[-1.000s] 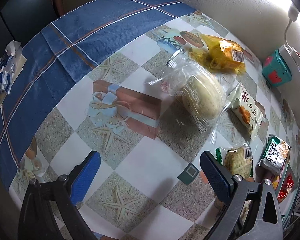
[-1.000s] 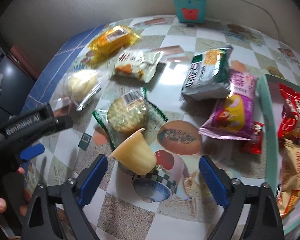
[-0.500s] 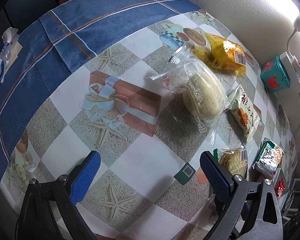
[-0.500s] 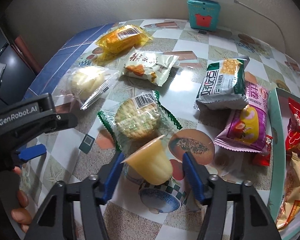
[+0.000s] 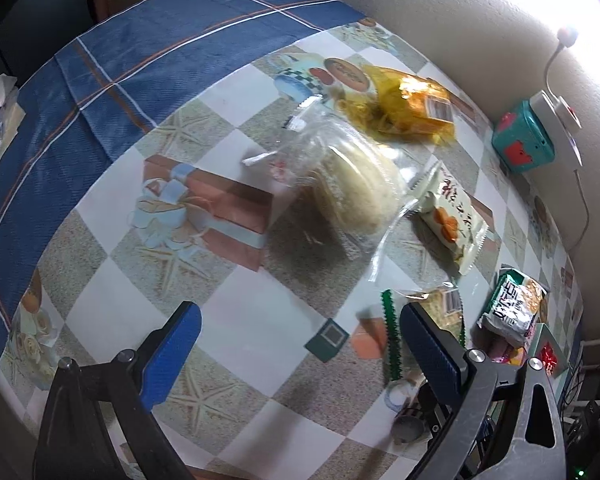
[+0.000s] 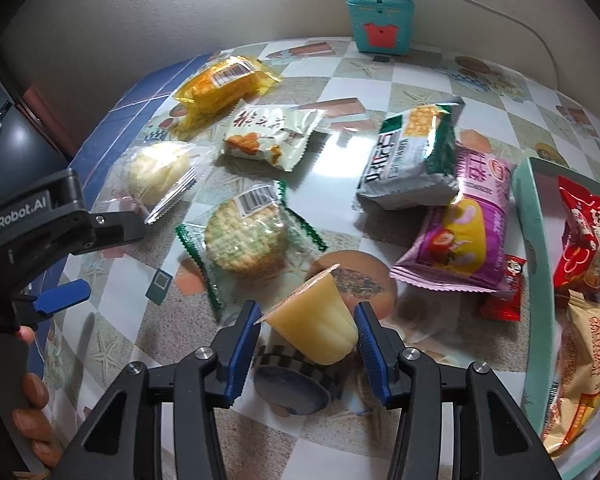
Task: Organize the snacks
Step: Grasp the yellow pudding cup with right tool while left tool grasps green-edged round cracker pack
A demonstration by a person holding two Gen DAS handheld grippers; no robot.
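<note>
Tongs first, left wrist view: the left gripper (image 5: 296, 344) hangs wide apart over a bare patch of the patterned tablecloth (image 5: 236, 336), with nothing between its blue pads. Ahead of it lie a clear-wrapped pale bun (image 5: 356, 188), a yellow packet (image 5: 412, 108) with a barcode, and a white packet (image 5: 452, 220) printed with Chinese characters I cannot read from here. Further right is a green-and-white pack (image 5: 512, 308), its lettering too blurred to make out. None of these has been sorted yet.

Right wrist view: the right gripper (image 6: 308, 328) is closing its jaws around a yellow jelly cup (image 6: 316, 328) lying on its side on the cloth; the pads look just beside its walls, and I cannot tell whether they press yet. Beside it sit a round cracker in green-edged wrap (image 6: 244, 240), a purple cake packet (image 6: 460, 232) and a small red sachet (image 6: 504, 292), all loose on the table. The pale green tray (image 6: 532, 240) at the right edge already holds a red packet (image 6: 584, 232) and a tan one (image 6: 580, 368) (so I judge the job barely begun, with most snacks left to go). The other gripper's black body shows "GenRobot.AI" in white. Packet scripts here stay illegible.
</note>
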